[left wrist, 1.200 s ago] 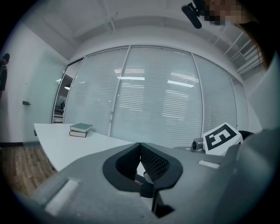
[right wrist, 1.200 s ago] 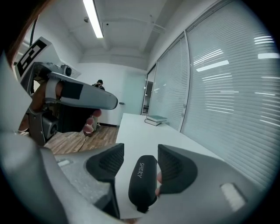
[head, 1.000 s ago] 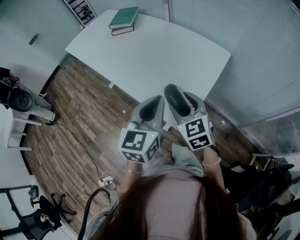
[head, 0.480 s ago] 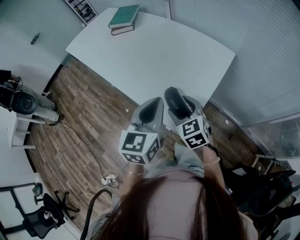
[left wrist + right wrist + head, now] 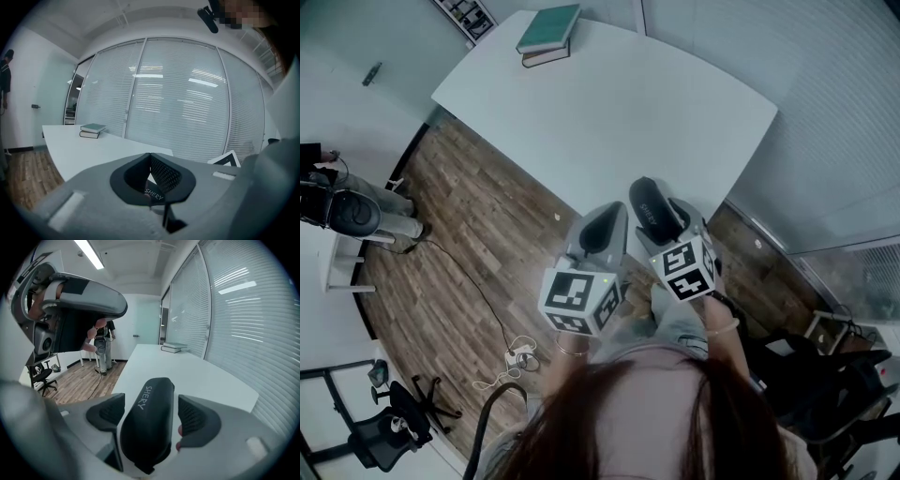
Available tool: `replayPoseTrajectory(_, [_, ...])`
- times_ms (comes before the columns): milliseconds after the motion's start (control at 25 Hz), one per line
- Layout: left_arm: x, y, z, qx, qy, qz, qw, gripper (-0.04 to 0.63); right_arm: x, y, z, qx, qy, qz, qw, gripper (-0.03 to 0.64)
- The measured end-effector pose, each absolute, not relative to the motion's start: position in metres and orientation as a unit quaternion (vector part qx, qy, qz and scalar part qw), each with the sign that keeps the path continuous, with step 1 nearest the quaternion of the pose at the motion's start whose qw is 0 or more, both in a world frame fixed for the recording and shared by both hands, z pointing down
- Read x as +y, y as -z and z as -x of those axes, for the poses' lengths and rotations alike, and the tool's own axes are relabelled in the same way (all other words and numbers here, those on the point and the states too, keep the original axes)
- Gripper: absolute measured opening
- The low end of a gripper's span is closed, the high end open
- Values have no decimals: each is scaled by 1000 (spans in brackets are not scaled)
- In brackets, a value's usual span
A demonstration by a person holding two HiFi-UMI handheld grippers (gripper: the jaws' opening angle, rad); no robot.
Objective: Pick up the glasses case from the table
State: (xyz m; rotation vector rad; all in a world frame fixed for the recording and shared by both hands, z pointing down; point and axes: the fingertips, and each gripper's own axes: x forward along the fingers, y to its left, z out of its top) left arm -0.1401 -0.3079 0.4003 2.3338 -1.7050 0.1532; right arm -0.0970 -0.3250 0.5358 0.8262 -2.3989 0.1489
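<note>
1. The right gripper (image 5: 151, 401) has the black glasses case (image 5: 145, 423) lengthwise between its jaws. The jaws are opening, and a strip of white shows between the case and the right-hand pad.
2. Just beside it, the left gripper (image 5: 150, 157) has its jaw tips pressed together with nothing between them.
3. From the head view, the case sits over the near edge of the white table (image 5: 609, 112). Whether it rests on the top I cannot tell.
4. Two stacked books (image 5: 548, 36), the upper one green, lie at the table's far corner, well apart from both grippers.
5. Beyond the table is a glass wall with blinds (image 5: 178, 108).
</note>
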Motion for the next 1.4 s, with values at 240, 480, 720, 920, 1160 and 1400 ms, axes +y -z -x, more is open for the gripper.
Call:
replayPoseTrajectory(240, [-309,-407,143,-591,-57,-794,131,9,-327,-545,99,-900,-70,-305,303,358])
replayPoseTrajectory(480, [-306,-413,147,-599,-59,-787,139,9,-324,-560,98,-894,-84,-299,323,364])
replayPoseTrajectory(720, [-303,-419,151,-604,-61,-781,146,9,-325,-569,97,-890,-89,-304,329,364])
replayPoseTrajectory(920, [-301,-422,154,-607,-63,-778,150,9,-326,-571,99,-890,-96,-306,325,364])
replayPoseTrajectory(1160, [-297,-421,155,-610,-64,-776,148,9,-326,-572,96,-891,-118,-314,305,359])
replayPoseTrajectory(1400, [-291,-417,159,-611,-61,-776,144,9,-321,-569,97,-894,-128,-313,294,351])
